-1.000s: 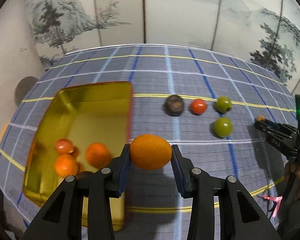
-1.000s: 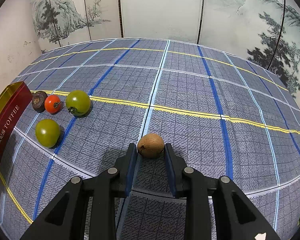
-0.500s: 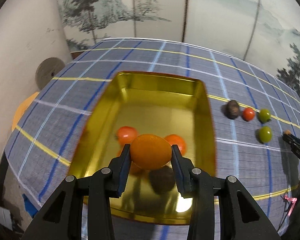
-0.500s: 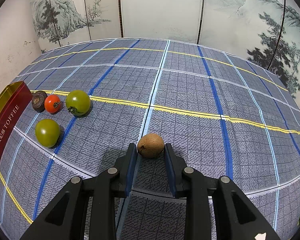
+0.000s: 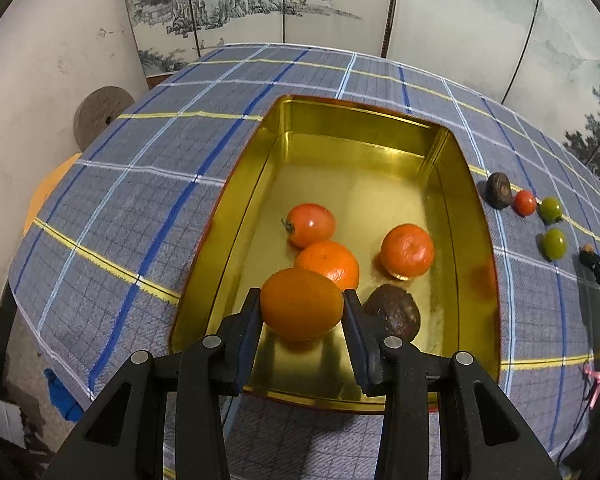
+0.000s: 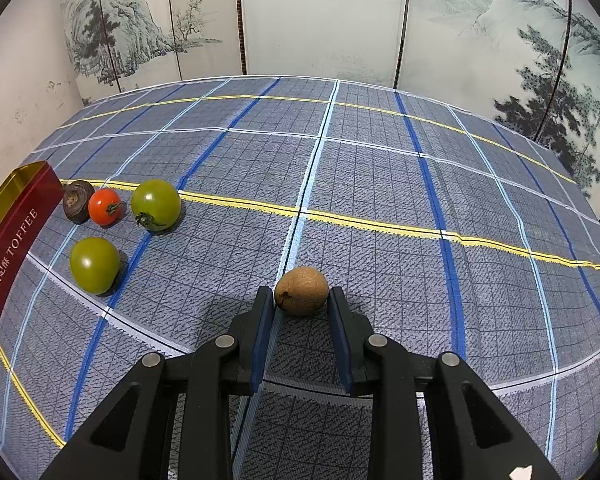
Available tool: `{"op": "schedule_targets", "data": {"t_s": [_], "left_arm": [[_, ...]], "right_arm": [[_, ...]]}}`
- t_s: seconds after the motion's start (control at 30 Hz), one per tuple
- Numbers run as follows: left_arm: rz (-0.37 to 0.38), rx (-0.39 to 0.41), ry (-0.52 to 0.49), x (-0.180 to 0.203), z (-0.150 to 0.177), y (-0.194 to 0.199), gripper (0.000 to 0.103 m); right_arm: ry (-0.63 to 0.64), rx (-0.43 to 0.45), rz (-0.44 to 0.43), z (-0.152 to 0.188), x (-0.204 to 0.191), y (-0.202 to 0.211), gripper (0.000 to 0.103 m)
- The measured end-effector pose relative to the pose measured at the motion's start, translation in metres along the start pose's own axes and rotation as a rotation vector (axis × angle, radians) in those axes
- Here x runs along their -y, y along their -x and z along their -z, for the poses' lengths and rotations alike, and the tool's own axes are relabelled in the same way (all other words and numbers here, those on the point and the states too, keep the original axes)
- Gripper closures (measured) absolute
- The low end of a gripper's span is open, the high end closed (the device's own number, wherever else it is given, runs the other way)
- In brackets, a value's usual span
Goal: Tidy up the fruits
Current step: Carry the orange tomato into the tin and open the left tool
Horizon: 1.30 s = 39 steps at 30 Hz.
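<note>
Blue plaid tablecloth (image 6: 380, 200) backed by painted landscape screen (image 6: 320, 20).

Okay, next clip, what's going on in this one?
Fruit is being sorted into a gold rectangular tin. The left gripper holds an orange oval fruit over the tin, which already contains four fruits. The right gripper has its jaws around a small brown fruit on the blue plaid tablecloth. Four more fruits wait beside the tin.

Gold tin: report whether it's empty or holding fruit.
Holding fruit. The tin contains a tomato, two oranges, and a dark fruit.
</note>
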<state>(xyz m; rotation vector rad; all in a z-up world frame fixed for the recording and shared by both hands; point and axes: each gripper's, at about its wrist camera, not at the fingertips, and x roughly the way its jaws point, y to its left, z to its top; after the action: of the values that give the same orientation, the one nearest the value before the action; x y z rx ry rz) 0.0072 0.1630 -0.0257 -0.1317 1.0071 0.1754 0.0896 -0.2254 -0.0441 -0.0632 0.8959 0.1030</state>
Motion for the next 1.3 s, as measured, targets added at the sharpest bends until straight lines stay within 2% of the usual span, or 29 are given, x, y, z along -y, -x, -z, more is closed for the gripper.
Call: {"op": "schedule_targets", "data": {"t_s": [0.87, 1.3], "left_arm": [[-0.012, -0.012, -0.014, -0.003, 0.002, -0.011, 0.061], [-0.018, -0.007, -0.025, -0.003, 0.003, -0.010, 0.055]], "right_arm": [[0.005, 0.000, 0.007, 0.000, -0.001, 0.000, 0.076], [0.012, 0.001, 0.017, 0.001, -0.001, 0.000, 0.078]]}}
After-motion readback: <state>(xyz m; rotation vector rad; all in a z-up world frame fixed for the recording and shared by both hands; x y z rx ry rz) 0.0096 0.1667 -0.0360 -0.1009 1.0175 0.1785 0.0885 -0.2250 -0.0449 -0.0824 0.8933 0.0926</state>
